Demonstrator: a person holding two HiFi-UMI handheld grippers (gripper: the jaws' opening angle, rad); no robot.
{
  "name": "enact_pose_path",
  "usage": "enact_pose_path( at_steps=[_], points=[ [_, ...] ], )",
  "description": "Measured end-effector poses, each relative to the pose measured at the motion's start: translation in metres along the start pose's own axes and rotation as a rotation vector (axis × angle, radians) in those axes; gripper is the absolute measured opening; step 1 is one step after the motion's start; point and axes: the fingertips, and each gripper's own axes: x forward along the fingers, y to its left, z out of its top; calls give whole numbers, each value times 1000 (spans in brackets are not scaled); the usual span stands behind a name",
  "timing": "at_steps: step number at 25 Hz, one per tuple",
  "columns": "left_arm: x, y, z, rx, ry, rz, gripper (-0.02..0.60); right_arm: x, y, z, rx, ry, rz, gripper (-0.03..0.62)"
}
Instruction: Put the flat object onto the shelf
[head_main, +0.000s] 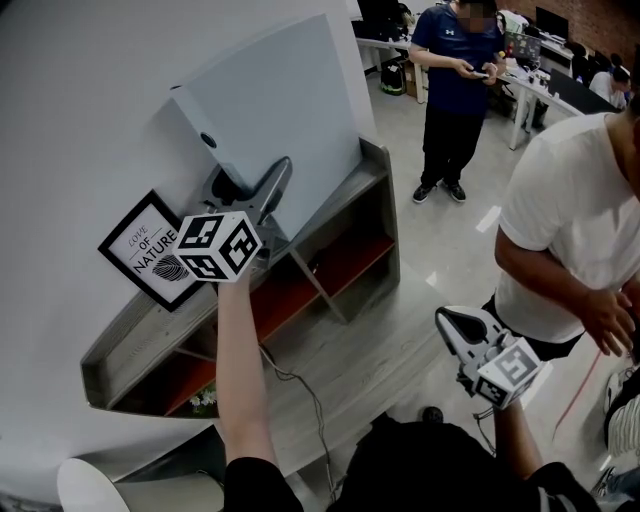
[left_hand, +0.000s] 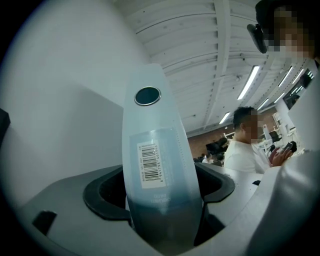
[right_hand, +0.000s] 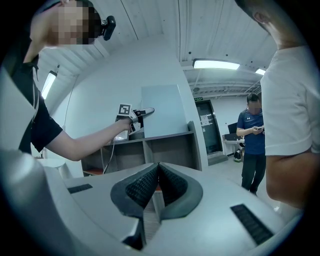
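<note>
Close to the body, my right claw (right_hand: 157, 170) sits closed on nothing. Further out, my left claw (head_main: 250, 183) gapes wide, pads clear of the flat grey board (head_main: 280, 110) between them, which stands atop the shelf (head_main: 383, 215) against the wall.

Pale grey flat panel (head_main: 285, 110), standing on edge atop grey shelf (head_main: 380, 190), against white wall (head_main: 90, 100)

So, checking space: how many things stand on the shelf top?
2: a frame at the left, a board leaning right of it. The left gripper may hide more.
</note>
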Motion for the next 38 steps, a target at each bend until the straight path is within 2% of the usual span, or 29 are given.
enact_pose_path(
  at_steps=[13,22,25,28,32,38],
  points=[
    [-52,-5,16,22,0,111,396,-16,14,2,7,2,75,14],
    [-102,-35,14,3,-10,185,391,-36,29,-5,5,22,157,14],
    [-121,-49,7,-8,-15,217,354,-42,34,-12,7,35,188,14],
    [-140,-63,0,-16,-5,244,343,-49,39,-18,10,49,223,14],
    [-161,-83,-8,0,-1,275,313,-57,43,-25,12,53,251,14],
    [-188,-110,-22,3,4,316,238,-63,53,-29,13,54,300,14]
  ],
)
